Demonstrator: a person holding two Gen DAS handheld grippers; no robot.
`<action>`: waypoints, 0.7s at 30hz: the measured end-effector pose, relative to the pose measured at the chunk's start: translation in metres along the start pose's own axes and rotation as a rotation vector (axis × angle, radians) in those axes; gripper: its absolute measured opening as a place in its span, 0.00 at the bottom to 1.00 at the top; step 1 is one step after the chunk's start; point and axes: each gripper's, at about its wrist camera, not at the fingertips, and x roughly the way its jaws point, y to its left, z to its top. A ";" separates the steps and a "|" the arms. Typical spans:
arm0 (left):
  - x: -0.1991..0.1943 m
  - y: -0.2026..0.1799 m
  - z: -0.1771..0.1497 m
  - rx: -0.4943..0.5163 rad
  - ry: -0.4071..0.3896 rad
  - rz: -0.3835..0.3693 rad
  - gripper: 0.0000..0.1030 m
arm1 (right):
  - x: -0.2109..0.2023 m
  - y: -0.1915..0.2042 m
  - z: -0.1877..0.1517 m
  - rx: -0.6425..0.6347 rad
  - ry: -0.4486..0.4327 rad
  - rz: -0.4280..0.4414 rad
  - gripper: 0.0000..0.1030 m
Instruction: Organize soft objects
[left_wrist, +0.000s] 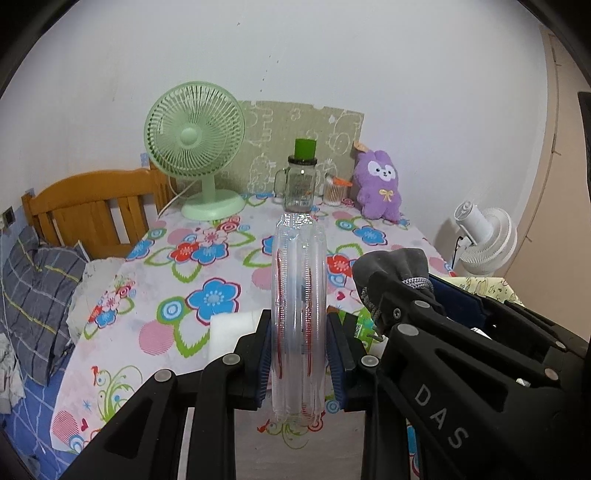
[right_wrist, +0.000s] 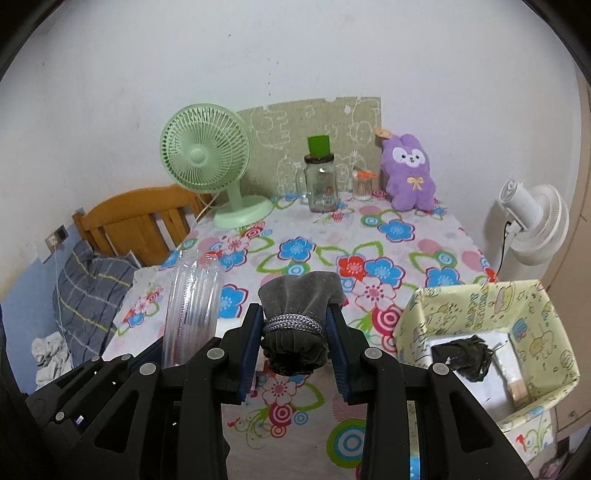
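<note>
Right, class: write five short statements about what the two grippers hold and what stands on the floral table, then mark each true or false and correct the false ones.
1. The left gripper grips a clear plastic bottle. True.
2. The right gripper is empty. False: it is shut on a grey drawstring pouch.
3. The purple plush lies inside the patterned box. False: it sits at the far end of the table, by the wall.
4. A green fan stands on the table. True.
5. The patterned box holds nothing. False: a dark item lies inside.
</note>
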 end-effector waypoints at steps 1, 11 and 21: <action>-0.002 -0.001 0.002 0.002 -0.005 0.001 0.26 | -0.002 0.000 0.001 0.000 -0.004 -0.002 0.36; -0.012 -0.011 0.009 0.008 -0.043 0.019 0.26 | -0.018 -0.008 0.011 -0.006 -0.052 -0.008 0.37; -0.009 -0.030 0.011 0.034 -0.051 0.027 0.26 | -0.024 -0.026 0.012 -0.013 -0.063 -0.034 0.37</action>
